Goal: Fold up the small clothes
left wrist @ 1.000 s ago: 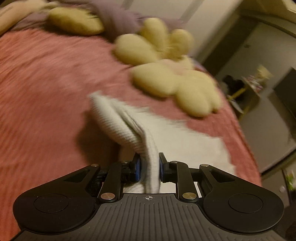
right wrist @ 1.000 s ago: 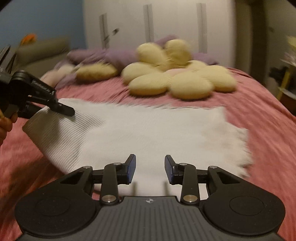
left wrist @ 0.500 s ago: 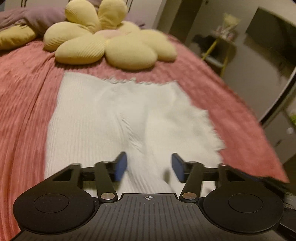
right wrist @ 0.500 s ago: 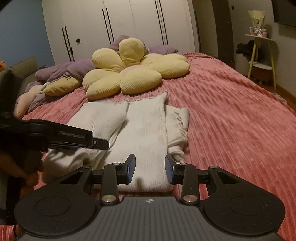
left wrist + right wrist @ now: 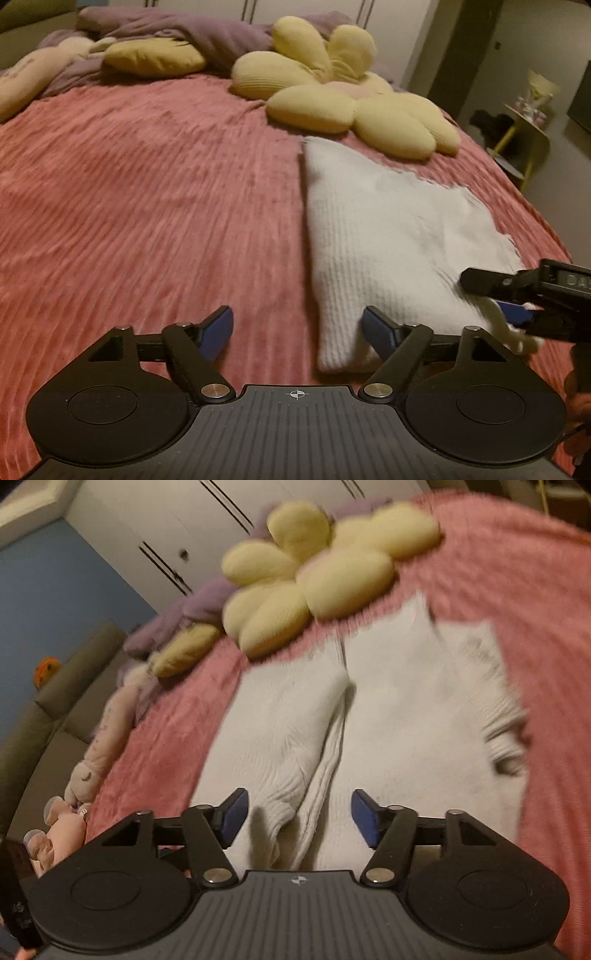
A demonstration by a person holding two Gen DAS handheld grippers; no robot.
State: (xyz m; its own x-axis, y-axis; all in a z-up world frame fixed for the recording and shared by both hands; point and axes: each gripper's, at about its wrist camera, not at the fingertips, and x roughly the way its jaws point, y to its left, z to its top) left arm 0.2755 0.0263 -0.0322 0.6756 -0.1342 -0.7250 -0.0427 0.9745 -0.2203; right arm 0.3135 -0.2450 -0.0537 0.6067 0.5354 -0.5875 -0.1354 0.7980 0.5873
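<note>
- Across both views runs a pink ribbed bedspread (image 5: 147, 206), the broadest thing in sight; only the left wrist view shows its wide bare stretch from 9 to 12 o'clock.
- At 1 o'clock in the left wrist view and 12 o'clock in the right wrist view lies a yellow flower-shaped cushion (image 5: 343, 99), near the garment's far edge.
- Only the right wrist view takes in the white wardrobe doors (image 5: 155, 528) at 11 o'clock and a grey sofa (image 5: 48, 716) at 9 o'clock; only the left wrist view shows a small side table (image 5: 524, 125) at 2 o'clock.
- On the bedspread lies the white knit garment (image 5: 391, 236), at 3 o'clock in the left wrist view, where it reads as one flat panel. The right wrist view alone shows a folded-in sleeve (image 5: 291, 731) lying on its left half, the ribbed cuff nearest the camera.
- The left gripper (image 5: 297, 330) has its jaws wide apart, one blue pad over bare bedspread, the other at the garment's near left corner.
- The right gripper (image 5: 299, 812) also stands apart, over the sleeve cuff; the left wrist view shows it from the side at 4 o'clock with white fabric between its fingers.
</note>
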